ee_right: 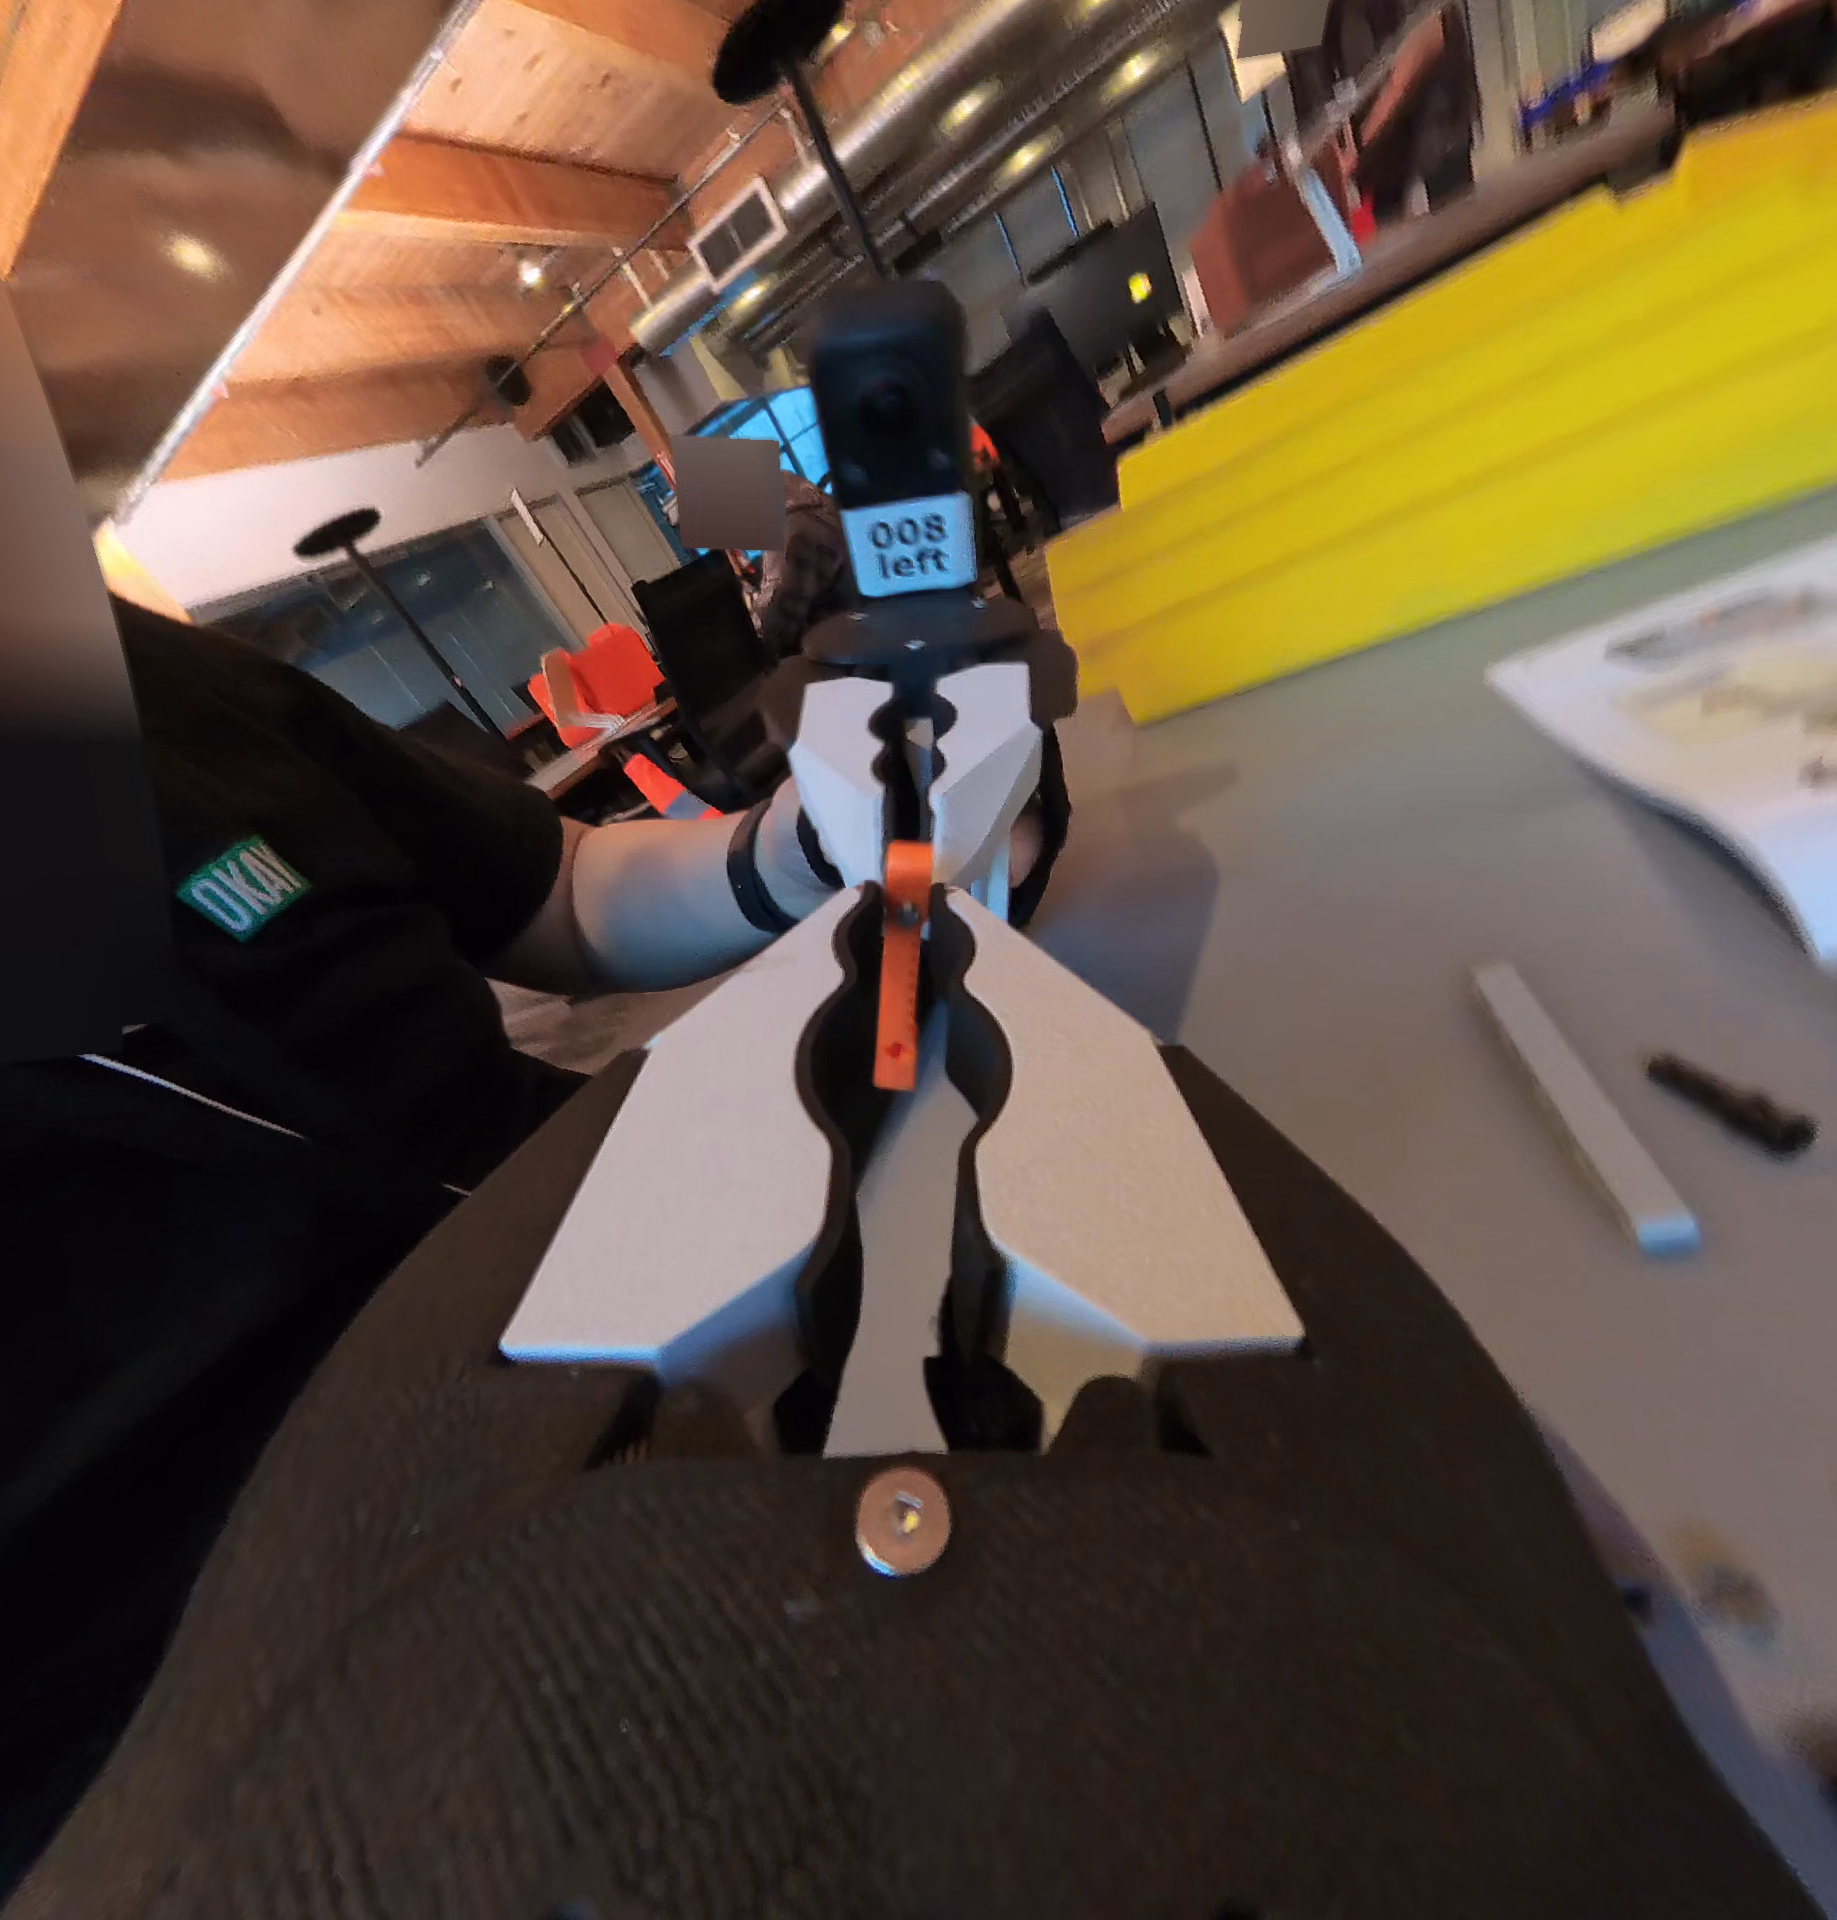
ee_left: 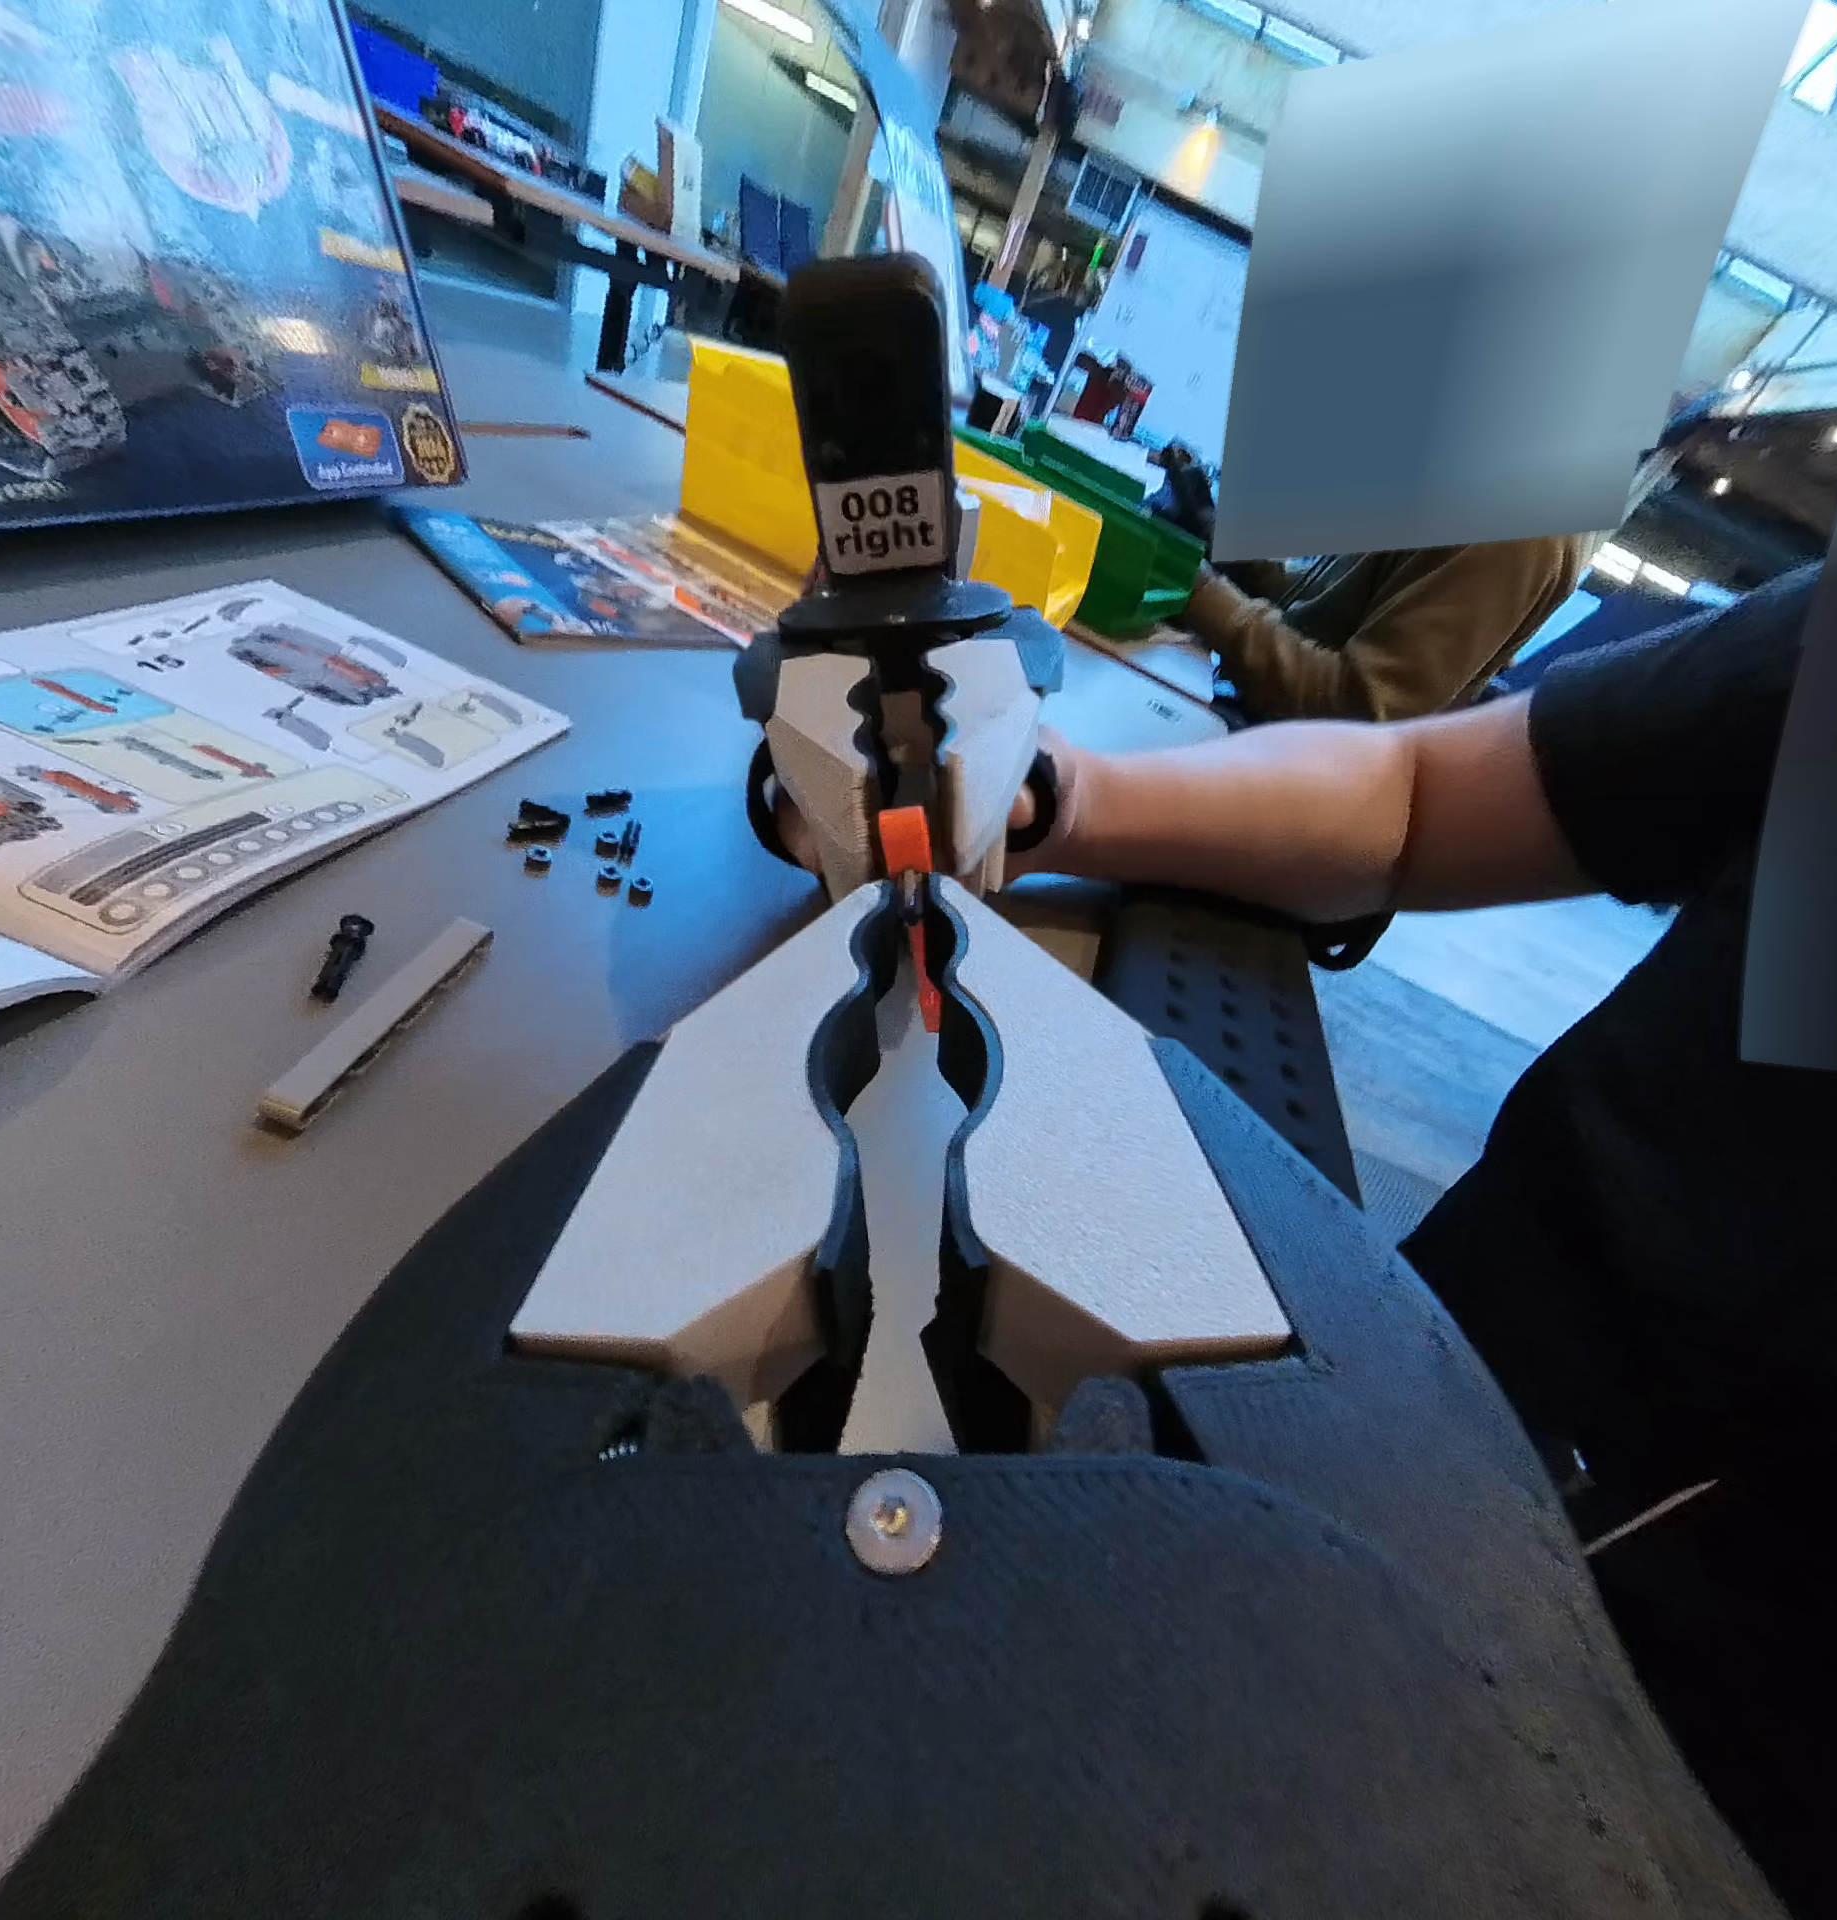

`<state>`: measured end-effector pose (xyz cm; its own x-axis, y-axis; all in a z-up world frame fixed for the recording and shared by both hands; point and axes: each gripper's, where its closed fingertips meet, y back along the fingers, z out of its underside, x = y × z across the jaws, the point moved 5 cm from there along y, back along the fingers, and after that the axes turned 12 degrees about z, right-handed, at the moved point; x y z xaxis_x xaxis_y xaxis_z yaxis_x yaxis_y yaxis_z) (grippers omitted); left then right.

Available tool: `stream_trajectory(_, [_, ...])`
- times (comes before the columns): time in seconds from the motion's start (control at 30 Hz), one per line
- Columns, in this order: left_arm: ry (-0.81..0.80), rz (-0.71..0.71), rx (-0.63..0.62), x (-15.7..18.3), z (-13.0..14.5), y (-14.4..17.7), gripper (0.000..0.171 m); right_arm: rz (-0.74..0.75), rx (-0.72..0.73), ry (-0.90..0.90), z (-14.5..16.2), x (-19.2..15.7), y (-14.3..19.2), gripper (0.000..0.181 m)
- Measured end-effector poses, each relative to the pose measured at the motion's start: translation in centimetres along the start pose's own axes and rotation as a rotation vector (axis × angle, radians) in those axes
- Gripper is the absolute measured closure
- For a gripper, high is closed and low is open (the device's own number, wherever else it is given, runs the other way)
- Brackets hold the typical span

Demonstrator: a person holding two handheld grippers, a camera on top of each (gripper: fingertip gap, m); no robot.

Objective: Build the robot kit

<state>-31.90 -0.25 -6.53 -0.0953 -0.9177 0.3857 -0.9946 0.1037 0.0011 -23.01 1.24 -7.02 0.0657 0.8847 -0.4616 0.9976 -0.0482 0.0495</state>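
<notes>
My two grippers face each other tip to tip above the grey table (ee_left: 114, 1299). In the left wrist view my left gripper (ee_left: 906, 914) is shut on a thin orange building part (ee_left: 926, 982). My right gripper (ee_left: 903, 868), just beyond it, is shut on an orange part (ee_left: 903, 840). A small grey pin sits where the two meet. I cannot tell whether the orange is one piece or two. In the right wrist view my right gripper (ee_right: 903, 920) pinches the orange strip (ee_right: 896, 1008), and my left gripper (ee_right: 909, 878) grips its far end.
On the table lie a grey beam (ee_left: 374, 1029) (ee_right: 1579, 1101), a black pin (ee_left: 340, 956) (ee_right: 1729, 1101), small black parts (ee_left: 581, 847), an open instruction booklet (ee_left: 197, 748) (ee_right: 1724, 727) and a toy box (ee_left: 166, 260). A yellow bin (ee_left: 748, 468) (ee_right: 1465, 416) and green bin (ee_left: 1101, 520) stand behind. Less than 4 cm separates the two grippers' tips. The black pin (ee_left: 340, 956) is about 15 cm from both grippers' fingertips. Seen from the right wrist view (ee_right: 1725, 1108) as well.
</notes>
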Motion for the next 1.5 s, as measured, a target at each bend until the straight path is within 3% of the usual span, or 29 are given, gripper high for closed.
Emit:
stream_trajectory(0.1, [0.005, 0.006, 0.073, 0.2, -0.6, 0.9, 0.171, 0.051, 0.061, 0.051, -1.3, -0.1, 0.5, 0.157])
stream_trajectory(0.27, [0.024, 0.022, 0.068, 0.2, -0.5, 0.7, 0.171, 0.06, 0.069, 0.014, -1.7, 0.0, 1.3, 0.164])
stream_trajectory(0.4, [0.017, 0.012, 0.056, 0.2, -0.4, 0.6, 0.171, 0.029, 0.011, -0.004, -0.9, -0.3, 0.2, 0.159])
stream_trajectory(0.53, [0.006, 0.019, 0.022, 0.3, -0.1, 0.1, 0.171, 0.008, -0.01, -0.007, -0.7, -0.5, -0.3, 0.176])
stream_trajectory(0.8, [0.028, 0.024, 0.093, 0.1, -0.6, 0.7, 0.167, 0.001, 0.003, -0.035, -1.0, -0.1, 0.5, 0.176])
stream_trajectory(1.13, [-0.007, 0.008, 0.016, 0.2, 0.0, 0.2, 0.171, -0.008, -0.021, -0.022, -0.5, -0.1, 0.2, 0.176])
stream_trajectory(1.5, [0.079, -0.005, -0.026, -0.7, 0.7, -0.1, 0.171, -0.001, -0.064, -0.077, 0.4, 0.8, 0.2, 0.176])
